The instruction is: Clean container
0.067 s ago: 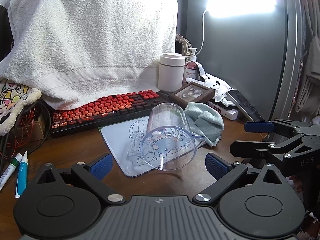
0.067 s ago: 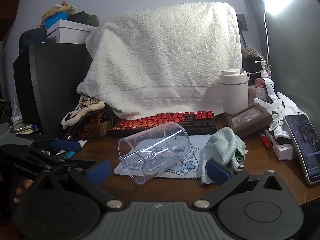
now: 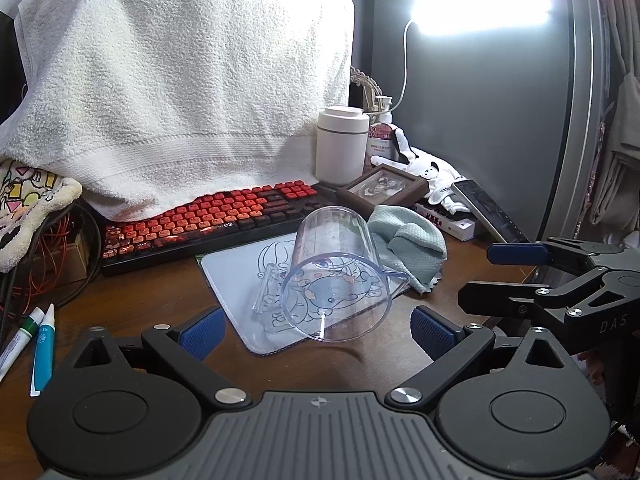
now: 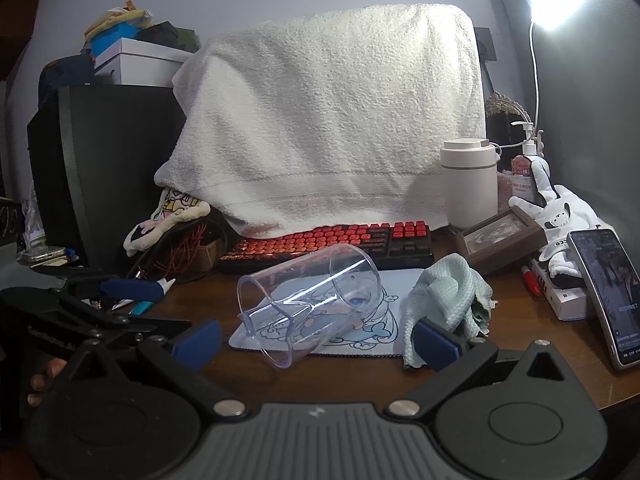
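Tools are being held wide apart and empty above the near surface: left tool, then right tool. Between them, the clear container is lying tipped on the printed mat, the green cloth bunched just right.

Keyboard rear under white towel; phone screen text too small to read

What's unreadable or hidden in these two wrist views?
- Whatever stands under the white terry towel: fully draped, both views.
- Clear plastic measuring cup, lying on its side: dirt inside too faint to judge.
- Pale green cloth, right wrist view: its lower edge is hidden behind the right gripper.
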{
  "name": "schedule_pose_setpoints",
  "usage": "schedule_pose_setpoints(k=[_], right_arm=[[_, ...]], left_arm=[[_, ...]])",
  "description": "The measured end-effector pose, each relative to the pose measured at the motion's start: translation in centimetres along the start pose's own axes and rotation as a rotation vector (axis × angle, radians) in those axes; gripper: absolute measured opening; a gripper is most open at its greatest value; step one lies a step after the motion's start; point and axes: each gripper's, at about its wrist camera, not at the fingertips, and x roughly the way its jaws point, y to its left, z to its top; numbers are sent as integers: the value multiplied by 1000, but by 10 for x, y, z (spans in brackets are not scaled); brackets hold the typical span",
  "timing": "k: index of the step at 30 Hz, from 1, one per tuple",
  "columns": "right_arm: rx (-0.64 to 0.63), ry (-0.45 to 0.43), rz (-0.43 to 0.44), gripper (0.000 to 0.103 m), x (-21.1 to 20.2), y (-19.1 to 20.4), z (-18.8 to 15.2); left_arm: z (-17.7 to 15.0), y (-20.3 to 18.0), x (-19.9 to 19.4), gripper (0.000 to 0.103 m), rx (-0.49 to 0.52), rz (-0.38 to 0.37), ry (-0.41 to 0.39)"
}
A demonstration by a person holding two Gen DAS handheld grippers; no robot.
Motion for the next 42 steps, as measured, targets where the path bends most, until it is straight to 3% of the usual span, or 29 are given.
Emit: schedule_pose_setpoints(k=[42], right_arm=[[6,-3,-5,103,-2,-3,-1]], left_arm=[[0,11,2,102,-52,19,-49]])
